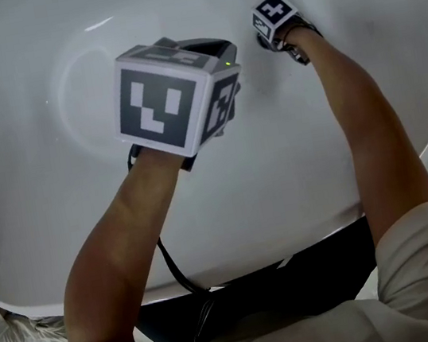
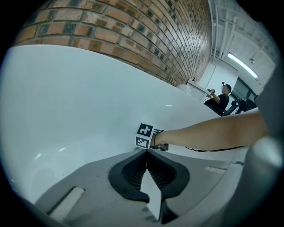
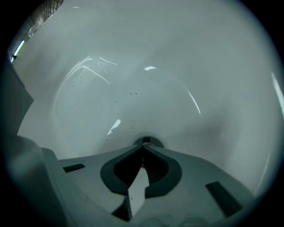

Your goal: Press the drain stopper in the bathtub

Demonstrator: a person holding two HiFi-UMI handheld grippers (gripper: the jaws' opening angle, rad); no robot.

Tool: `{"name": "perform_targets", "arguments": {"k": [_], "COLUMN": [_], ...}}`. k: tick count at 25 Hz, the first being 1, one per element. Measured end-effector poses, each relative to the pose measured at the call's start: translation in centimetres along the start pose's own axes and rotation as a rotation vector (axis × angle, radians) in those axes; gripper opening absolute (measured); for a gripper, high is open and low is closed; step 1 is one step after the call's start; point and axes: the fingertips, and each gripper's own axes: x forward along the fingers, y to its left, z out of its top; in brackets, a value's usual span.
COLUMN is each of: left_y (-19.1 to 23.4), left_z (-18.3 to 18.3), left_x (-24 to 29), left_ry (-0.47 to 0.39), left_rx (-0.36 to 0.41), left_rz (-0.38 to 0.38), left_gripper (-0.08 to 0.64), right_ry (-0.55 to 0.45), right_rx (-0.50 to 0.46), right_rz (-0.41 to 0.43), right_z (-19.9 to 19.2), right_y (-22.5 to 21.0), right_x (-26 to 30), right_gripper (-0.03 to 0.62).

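Currently right gripper (image 3: 143, 146), jaws shut and empty, is resting its tips on the dark round drain stopper (image 3: 146, 141), at 1 o'clock on the white glossy bathtub (image 1: 62, 230) floor. Left gripper (image 2: 146, 150) is hovering, closed on nothing. Risk: pushing off-centre could send the tips skidding off.

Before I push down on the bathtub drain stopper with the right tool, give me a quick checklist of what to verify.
1. Right tool jaws shut, making one blunt tip: ok.
2. Its tip lined up on the drain stopper: ok.
3. Tip touching the stopper: cannot tell.
4. Left tool shut, empty, held away from the drain: ok.
5. Stopper up or already down: cannot tell.
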Motion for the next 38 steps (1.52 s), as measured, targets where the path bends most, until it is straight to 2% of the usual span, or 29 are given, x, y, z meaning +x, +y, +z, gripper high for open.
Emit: {"name": "perform_targets", "arguments": {"k": [7, 19, 30, 38], "left_y": [0.7, 1.4, 1.9, 2.1], "left_z": [-1.6, -4.7, -6.8, -7.7], "left_x": [2.5, 5.0, 6.1, 6.2], "left_ry": [0.052, 0.093, 0.115, 0.133], "left_rx": [-0.039, -0.175, -0.204, -0.223], "left_rz": [-0.033, -0.082, -0.086, -0.091], "left_gripper": [0.009, 0.009, 0.009, 0.009], "right_ry": [0.041, 0.080, 0.065, 0.027], "right_rx": [0.009, 0.020, 0.005, 0.034], "right_rz": [0.005, 0.032, 0.018, -0.004], "right_z": [-1.1, -1.2, -0.7, -0.7], "right_y": [-0.2, 0.0, 0.1, 0.1], "right_x": [2.0, 2.6, 2.3, 2.5], "right_gripper": [0.015, 0.017, 0.018, 0.018]}}
